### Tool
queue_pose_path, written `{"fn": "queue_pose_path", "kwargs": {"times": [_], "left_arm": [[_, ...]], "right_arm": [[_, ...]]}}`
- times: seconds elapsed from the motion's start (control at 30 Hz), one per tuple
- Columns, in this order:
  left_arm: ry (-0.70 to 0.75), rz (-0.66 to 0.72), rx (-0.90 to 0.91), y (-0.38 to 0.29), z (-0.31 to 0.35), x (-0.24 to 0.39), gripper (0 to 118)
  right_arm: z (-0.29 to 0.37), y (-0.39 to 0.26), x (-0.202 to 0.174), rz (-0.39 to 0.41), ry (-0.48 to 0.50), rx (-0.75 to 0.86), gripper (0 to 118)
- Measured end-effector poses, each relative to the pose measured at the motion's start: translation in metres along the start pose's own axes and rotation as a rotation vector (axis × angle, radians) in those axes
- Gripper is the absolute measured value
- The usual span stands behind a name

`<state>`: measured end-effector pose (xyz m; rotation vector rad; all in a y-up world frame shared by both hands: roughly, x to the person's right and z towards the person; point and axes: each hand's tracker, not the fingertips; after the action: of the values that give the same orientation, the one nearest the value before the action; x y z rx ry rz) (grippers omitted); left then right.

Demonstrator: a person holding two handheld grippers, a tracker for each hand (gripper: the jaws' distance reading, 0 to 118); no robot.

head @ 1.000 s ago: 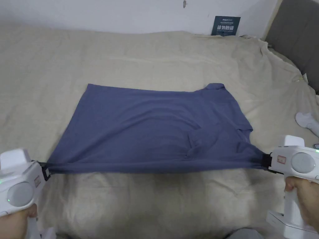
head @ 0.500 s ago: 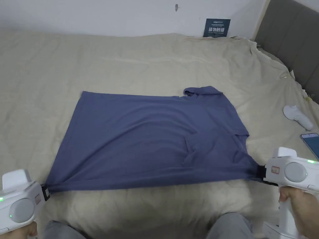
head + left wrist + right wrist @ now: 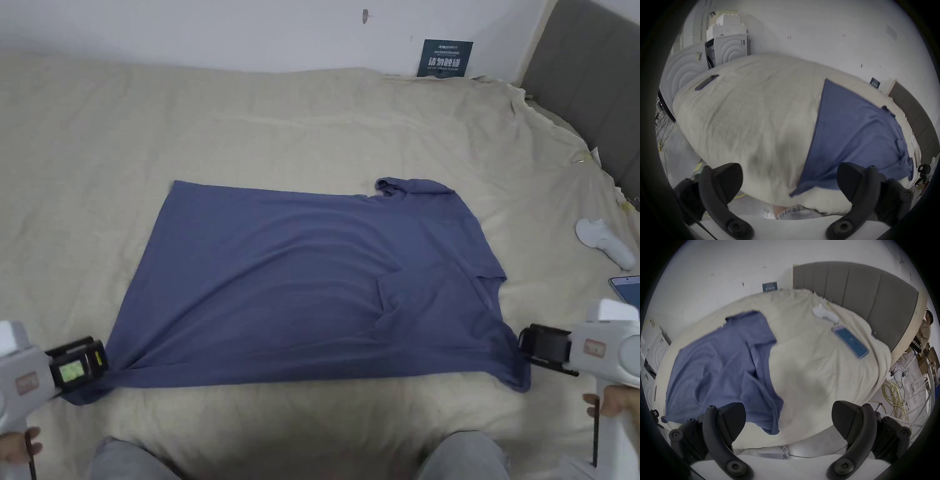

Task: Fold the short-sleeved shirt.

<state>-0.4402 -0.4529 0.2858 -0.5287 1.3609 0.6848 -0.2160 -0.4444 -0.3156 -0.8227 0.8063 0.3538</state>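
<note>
Across the wide bed (image 3: 312, 119), under its creased beige sheet, the blue short-sleeved shirt (image 3: 312, 287) lies spread flat with its hem toward the person's left and its collar and a sleeve toward the right. Its near edge runs along the front of the bed, just beyond the person's knees. A grey padded headboard (image 3: 594, 81) stands at the right end, and a small dark sign (image 3: 447, 58) leans against the white wall behind the bed.

At the shirt's near left corner the left tongs (image 3: 790, 180) sit spread wide, holding nothing, with the corner of cloth lying slack on the sheet between and just ahead of them. The right tongs (image 3: 788, 418) are likewise spread and empty, just beside the shirt's near right corner, which droops loose on the sheet.

On the sheet to the right, well apart from the shirt, lie a white handheld device (image 3: 605, 239) and a phone (image 3: 850, 341) near it.
</note>
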Motion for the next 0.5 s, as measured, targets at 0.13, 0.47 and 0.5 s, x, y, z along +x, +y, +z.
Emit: {"fn": "queue_pose_path", "kwargs": {"times": [0.13, 0.47, 0.5], "left_arm": [[-0.018, -0.027, 0.146, 0.037, 0.024, 0.012, 118], [-0.067, -0.176, 0.500, 0.046, 0.071, 0.088, 117], [-0.081, -0.187, 0.520, 0.042, 0.075, 0.093, 115]], "right_arm": [[0.047, 0.024, -0.003, 0.042, -0.003, 0.171, 109], [0.119, 0.015, -0.056, 0.183, 0.082, 0.551, 109], [0.122, 0.011, -0.061, 0.183, 0.083, 0.581, 109]]}}
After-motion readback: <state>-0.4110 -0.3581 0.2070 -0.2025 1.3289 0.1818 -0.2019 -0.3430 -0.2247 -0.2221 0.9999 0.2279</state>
